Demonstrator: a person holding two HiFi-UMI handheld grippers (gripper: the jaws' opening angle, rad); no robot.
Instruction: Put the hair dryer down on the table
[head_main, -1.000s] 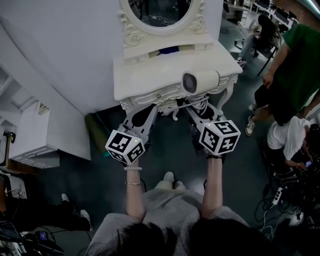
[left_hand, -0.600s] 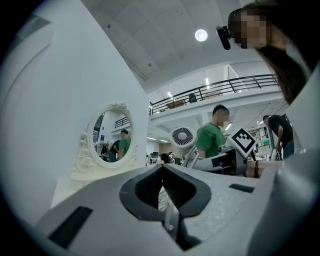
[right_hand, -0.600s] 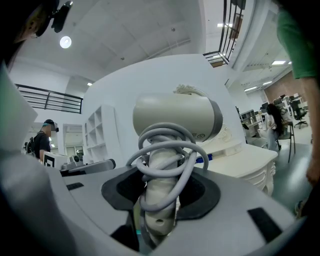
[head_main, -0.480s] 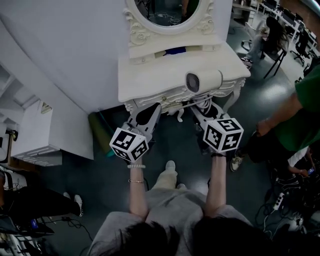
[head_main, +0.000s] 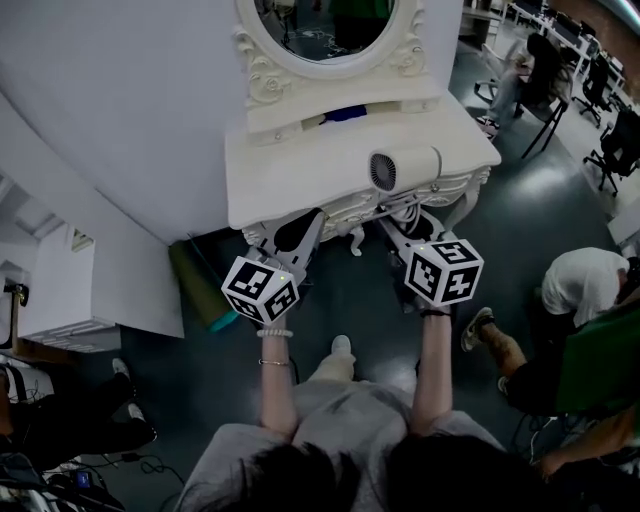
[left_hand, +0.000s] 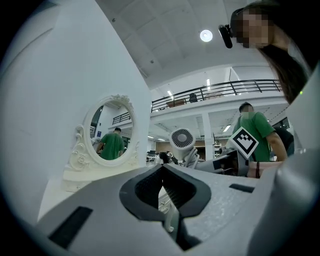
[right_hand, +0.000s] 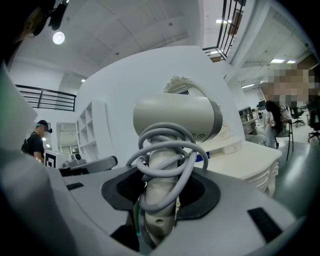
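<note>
A white hair dryer (head_main: 400, 168) with a round grille hangs over the front right part of the white dressing table (head_main: 300, 165); whether it touches the top I cannot tell. My right gripper (head_main: 402, 216) is shut on its handle (right_hand: 159, 200), which has a grey cord (right_hand: 167, 150) coiled round it; the barrel (right_hand: 175, 117) fills the right gripper view. My left gripper (head_main: 303, 224) is level at the table's front edge, left of the dryer, its pads (left_hand: 170, 190) together with nothing held. In the left gripper view, the dryer (left_hand: 182, 139) is seen to the right.
An oval mirror (head_main: 325, 30) stands at the back of the table, with a blue thing (head_main: 345, 113) under its shelf. White shelving (head_main: 60, 290) is at the left, a green thing (head_main: 195, 285) by the table leg. A person (head_main: 580, 290) and office chairs (head_main: 545, 70) are at the right.
Both grippers have moved a little closer to the dressing table, the right one carrying the dryer. The person in green at the right has walked off toward the lower right.
</note>
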